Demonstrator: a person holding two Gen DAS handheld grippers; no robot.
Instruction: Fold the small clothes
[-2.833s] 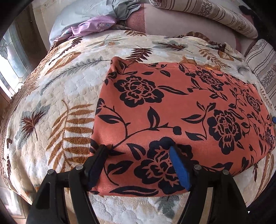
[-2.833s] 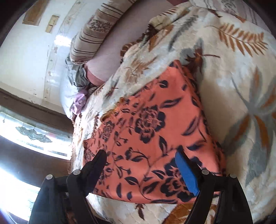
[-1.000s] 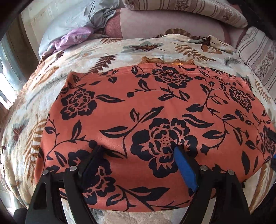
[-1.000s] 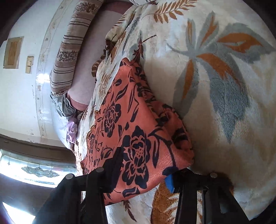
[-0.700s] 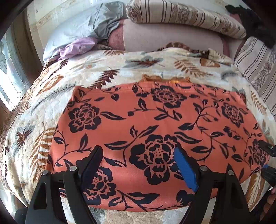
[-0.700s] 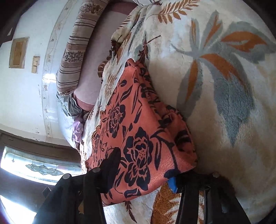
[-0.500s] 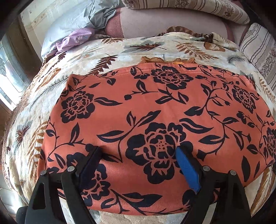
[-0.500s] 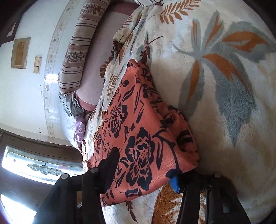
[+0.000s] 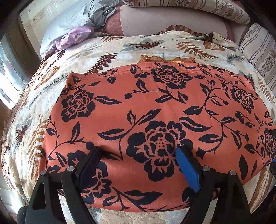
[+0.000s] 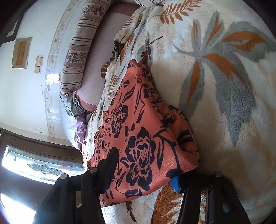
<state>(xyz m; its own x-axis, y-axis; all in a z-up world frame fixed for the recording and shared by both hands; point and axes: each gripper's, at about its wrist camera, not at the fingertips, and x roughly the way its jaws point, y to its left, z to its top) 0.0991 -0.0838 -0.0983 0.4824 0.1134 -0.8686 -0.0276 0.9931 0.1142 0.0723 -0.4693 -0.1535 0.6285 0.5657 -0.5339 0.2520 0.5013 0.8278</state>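
**Two grippers meet over a folded floral garment**

While sunlight falls across a leaf-patterned blanket (image 9: pixel 107 51), an orange garment (image 9: pixel 155 106) printed with black flowers lies folded flat on it, directly ahead of and beneath the left gripper (image 9: pixel 138 153). That gripper's jaws stand wide apart, one dark finger and one blue-padded finger (image 9: pixel 188 170) resting on or just above the cloth near its closest edge, with a large black bloom between them; nothing is pinched. Beyond the fingertips, the garment's far hem shows a strip of orange trim, and past that sit a striped pillow (image 9: pixel 189 8) and a crumpled lilac cloth (image 9: pixel 74 36) up to the left.

Seen from the right gripper (image 10: pixel 146 167), the same garment (image 10: pixel 138 129) runs away from the jaws along the blanket (image 10: pixel 224 86), its near corner lying between them. These jaws have just been opening, and now stand partly spread, the dark finger against the upper face of the fabric and the blue pad (image 10: pixel 175 184) tucked under the corner's edge. Whether the pads press on the cloth cannot be told. To the left of this gripper, a window (image 10: pixel 34 165) glows brightly.
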